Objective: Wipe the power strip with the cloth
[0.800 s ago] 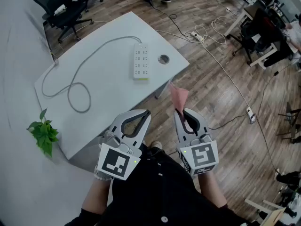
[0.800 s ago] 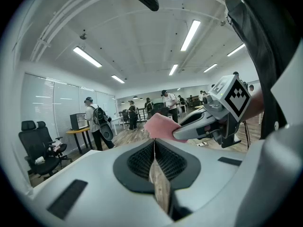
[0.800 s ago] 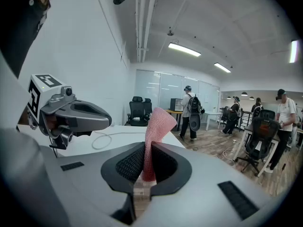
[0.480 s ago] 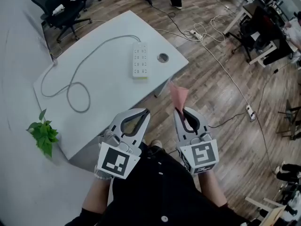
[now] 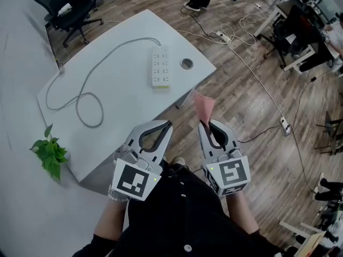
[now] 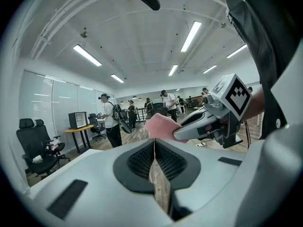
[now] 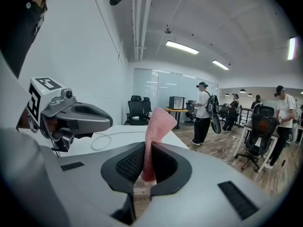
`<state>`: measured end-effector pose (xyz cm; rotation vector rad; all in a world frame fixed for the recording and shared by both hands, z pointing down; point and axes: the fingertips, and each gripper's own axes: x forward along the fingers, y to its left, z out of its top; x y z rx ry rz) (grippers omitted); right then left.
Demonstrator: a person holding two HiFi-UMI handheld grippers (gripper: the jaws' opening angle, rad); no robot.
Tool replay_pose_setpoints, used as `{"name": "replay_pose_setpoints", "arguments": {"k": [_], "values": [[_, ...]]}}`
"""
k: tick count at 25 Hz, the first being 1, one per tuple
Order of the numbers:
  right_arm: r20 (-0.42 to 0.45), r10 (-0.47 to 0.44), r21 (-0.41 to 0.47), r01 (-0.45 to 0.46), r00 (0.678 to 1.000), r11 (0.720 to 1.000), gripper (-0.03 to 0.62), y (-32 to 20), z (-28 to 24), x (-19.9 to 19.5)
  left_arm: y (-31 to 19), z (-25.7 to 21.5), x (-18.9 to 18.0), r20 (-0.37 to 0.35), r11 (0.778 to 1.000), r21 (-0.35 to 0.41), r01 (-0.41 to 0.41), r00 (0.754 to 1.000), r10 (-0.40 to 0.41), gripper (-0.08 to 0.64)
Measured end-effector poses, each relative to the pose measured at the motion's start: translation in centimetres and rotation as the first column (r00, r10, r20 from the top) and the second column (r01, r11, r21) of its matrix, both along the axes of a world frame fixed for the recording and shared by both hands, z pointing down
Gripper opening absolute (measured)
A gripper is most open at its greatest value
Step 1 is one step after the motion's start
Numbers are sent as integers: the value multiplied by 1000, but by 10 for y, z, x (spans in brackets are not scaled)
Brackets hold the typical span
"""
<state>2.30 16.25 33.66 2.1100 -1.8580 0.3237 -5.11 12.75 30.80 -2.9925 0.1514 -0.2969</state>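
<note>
- Gripping the pink cloth (image 7: 156,125) in the right tongs (image 7: 144,151), pinching only its lower end and leaving the rest standing free.
- Keeping the left tongs (image 6: 154,148) pressed together on nothing, just beside the right.
- Hovering both off the near edge of the bench (image 5: 115,125), well apart from the power strip (image 5: 161,66) lying flat on it.
- Probably risking a slipped cloth under wiping drag, given so thin a pinch.
- Likely risking shoving the unheld strip along on its loose cable (image 5: 80,97), or scraping bare tong tips over the sockets.
</note>
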Motion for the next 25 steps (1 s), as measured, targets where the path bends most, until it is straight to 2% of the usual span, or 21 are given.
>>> {"name": "replay_pose_setpoints", "arguments": {"k": [16, 25], "values": [[-4, 64, 9, -64, 998, 998, 49, -22, 2, -15, -29, 4, -22, -13, 999, 30, -31, 999, 32, 18], [-14, 64, 16, -64, 998, 998, 49, -27, 0, 10, -43, 0, -2, -22, 999, 52, -9, 1000, 10, 18]]}}
